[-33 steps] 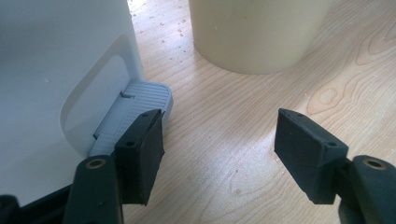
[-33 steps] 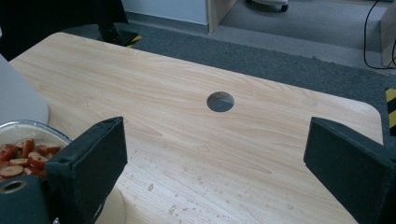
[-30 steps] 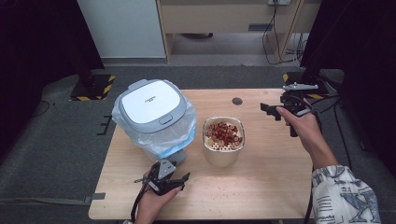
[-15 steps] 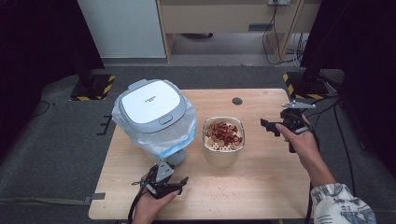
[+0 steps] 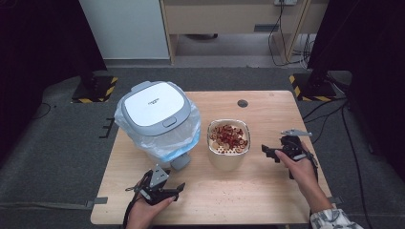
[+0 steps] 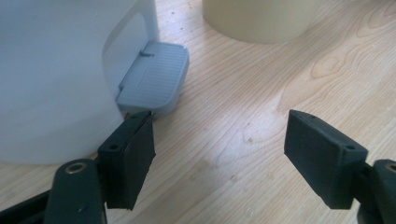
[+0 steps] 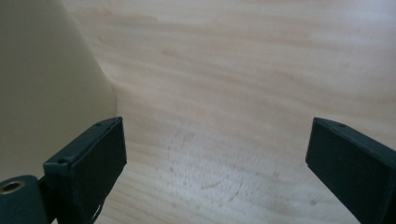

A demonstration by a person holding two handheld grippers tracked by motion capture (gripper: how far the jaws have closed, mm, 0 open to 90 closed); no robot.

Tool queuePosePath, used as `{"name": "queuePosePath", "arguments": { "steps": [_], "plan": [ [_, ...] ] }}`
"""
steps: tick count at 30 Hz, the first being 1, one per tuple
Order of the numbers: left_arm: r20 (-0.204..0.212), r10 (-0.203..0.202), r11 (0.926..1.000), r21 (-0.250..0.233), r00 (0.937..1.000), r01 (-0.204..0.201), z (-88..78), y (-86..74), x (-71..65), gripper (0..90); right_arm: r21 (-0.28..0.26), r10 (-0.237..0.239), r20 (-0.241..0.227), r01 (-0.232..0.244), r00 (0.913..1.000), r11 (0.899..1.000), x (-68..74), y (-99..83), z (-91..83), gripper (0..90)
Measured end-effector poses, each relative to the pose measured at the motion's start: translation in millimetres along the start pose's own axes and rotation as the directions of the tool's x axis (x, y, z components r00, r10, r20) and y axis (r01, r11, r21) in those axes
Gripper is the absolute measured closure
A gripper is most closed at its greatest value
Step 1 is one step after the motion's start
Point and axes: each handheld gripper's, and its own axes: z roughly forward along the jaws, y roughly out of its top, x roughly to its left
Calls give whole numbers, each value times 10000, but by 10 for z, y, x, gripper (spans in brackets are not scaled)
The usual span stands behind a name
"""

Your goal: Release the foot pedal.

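A small dark mark, maybe a brand name, is sitting on the white lid of the pedal bin, beyond the left gripper, but it is too small and blurred to read. No other text, number or sign is showing anywhere legibly.

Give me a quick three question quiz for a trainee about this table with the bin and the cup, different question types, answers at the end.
1. True or false: the pedal bin has its lid closed.
2. Multiple choice: the cup holds A) clear water B) reddish and pale bits C) nothing.
3. Fill in: the left gripper has its jaws ____, just short of the bin's grey foot pedal.

Key
1. True; the white lid lies flat over the plastic liner.
2. B.
3. Open. The right gripper is open as well, beside the cup on the wooden table.
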Motion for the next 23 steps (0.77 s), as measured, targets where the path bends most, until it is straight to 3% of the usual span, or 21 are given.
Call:
{"name": "queuePosePath", "arguments": {
  "steps": [3,9,11,14,16,23],
  "plan": [
    [-39,-57,10000,16,10000,57,-38,-27,40,227,705,53,200,-67,9998,9975,45,-105,132,57],
    [-278,-153,9999,75,9995,155,-68,-55,104,224,1267,-58,396,8,9992,9919,181,-209,317,51],
    [-287,-105,9999,91,9995,107,-60,-50,98,224,1153,-525,673,445,9964,9923,237,-239,351,50],
    [-289,-41,9998,174,9996,47,-47,-50,93,224,979,-755,977,659,9923,9930,295,-259,391,34],
    [-305,-48,9998,208,9995,54,-40,-51,96,224,778,-744,1048,664,9917,9948,328,-277,410,25],
    [-329,-53,9998,184,9994,59,-47,-50,94,224,815,-717,1052,632,9919,9947,353,-277,416,16]
  ]
}}
